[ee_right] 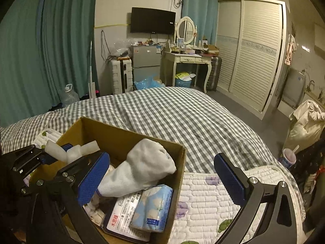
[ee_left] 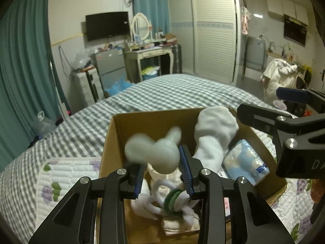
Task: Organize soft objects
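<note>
1. Nearest the left wrist camera, the left hand-held gripper (ee_left: pixel 162 172) hovers over the open cardboard box (ee_left: pixel 119 130), and a white sock (ee_left: pixel 154 152) sits between its blue pads; the sock is blurred. The pads look spread rather than pinched on it, so I cannot tell whether the sock is gripped or loose.

2. If the sock is only lightly caught, it may slip off crooked and hang over the near wall of the box instead of dropping onto the white cloths and green ring (ee_left: pixel 172 200) below.

3. Leaning against the box's far right corner is a second, larger white sock (ee_left: pixel 213 134), its bulky top rising above the rim. It appears propped rather than settled; a knock from either tool could tip it onto the bed (ee_left: pixel 162 93).

4. The right hand-held gripper (ee_right: pixel 160 174) is spread wide, grasping nothing. Its left finger hangs over the box beside the larger sock (ee_right: pixel 142 168), while its right finger is out over the quilted floral mat (ee_right: pixel 205 199).

5. Both tools crowd the same box. In the left view the right tool's black frame hangs just above the tissue pack (ee_left: pixel 245 164), so a collision is a likely risk if they move together.

6. The box rests on soft bedding, so a push on its wall could make it shift or tilt.
</note>
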`<state>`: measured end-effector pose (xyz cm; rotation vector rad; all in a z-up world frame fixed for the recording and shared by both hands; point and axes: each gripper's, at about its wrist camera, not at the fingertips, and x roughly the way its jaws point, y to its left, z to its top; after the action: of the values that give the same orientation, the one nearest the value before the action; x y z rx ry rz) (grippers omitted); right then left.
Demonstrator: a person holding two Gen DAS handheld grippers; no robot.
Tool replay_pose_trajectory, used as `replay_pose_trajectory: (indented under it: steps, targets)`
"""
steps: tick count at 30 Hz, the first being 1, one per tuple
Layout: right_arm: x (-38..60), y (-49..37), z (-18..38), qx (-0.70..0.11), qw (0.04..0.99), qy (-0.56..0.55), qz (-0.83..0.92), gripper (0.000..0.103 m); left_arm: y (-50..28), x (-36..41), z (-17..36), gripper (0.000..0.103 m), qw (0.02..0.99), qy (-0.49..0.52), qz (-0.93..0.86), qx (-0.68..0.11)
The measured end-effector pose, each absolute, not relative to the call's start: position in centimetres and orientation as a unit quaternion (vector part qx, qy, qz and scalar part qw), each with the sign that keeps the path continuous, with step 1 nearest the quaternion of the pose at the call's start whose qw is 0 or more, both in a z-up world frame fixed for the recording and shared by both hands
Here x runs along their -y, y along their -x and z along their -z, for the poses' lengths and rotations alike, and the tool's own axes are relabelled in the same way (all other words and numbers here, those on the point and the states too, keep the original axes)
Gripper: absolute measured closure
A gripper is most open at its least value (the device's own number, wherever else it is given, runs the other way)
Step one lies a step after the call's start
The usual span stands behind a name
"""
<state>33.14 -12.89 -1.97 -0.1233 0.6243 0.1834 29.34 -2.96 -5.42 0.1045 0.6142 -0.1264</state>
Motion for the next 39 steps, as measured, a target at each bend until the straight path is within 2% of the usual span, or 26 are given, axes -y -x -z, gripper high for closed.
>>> replay_pose_trajectory:
  steps: [2, 3, 4, 10, 17, 19, 24, 31, 39]
  targets:
    - [13.2, -33.1, 1.8, -0.307, 0.946, 0.056, -0.085, 0.0, -29.5, 3.1, 5.4, 0.05, 0.95, -0.053, 0.05, -0.304]
    - [13.5, -33.0, 1.7, -0.307, 0.947, 0.053, -0.084, 0.0, -29.3, 3.1, 5.1, 0.033, 0.952, -0.052, 0.04, -0.299]
    - [13.8, -32.7, 1.4, -0.305, 0.947, 0.049, -0.083, 0.0, -29.1, 3.0, 4.7, 0.024, 0.954, -0.05, 0.035, -0.293]
    - [14.6, -29.4, -2.8, -0.283, 0.955, 0.044, -0.072, 0.0, -25.5, 2.6, -0.6, 0.022, 0.965, -0.045, 0.023, -0.257]
    - [15.6, -20.3, -12.7, -0.208, 0.975, 0.038, -0.063, 0.0, -17.2, 1.7, -10.3, 0.021, 0.984, -0.04, 0.023, -0.174]
    - [15.8, -17.3, -15.6, -0.186, 0.98, 0.041, -0.061, 0.0, -14.1, 1.2, -13.2, 0.011, 0.989, -0.034, 0.022, -0.141]
    - [16.1, -9.8, -20.8, -0.141, 0.987, 0.04, -0.063, 0.0, -6.5, 0.1, -18.0, 0.006, 0.997, -0.03, 0.015, -0.068]
    - [15.9, -2.6, -22.3, -0.1, 0.992, 0.033, -0.076, 0.0, 0.1, -1.9, -18.6, 0.006, 0.999, -0.035, -0.016, -0.015]
    - [14.8, 0.4, -16.7, -0.096, 0.99, 0.018, -0.098, 0.0, 1.3, -3.3, -13.1, 0.006, 0.999, -0.021, -0.005, -0.038]
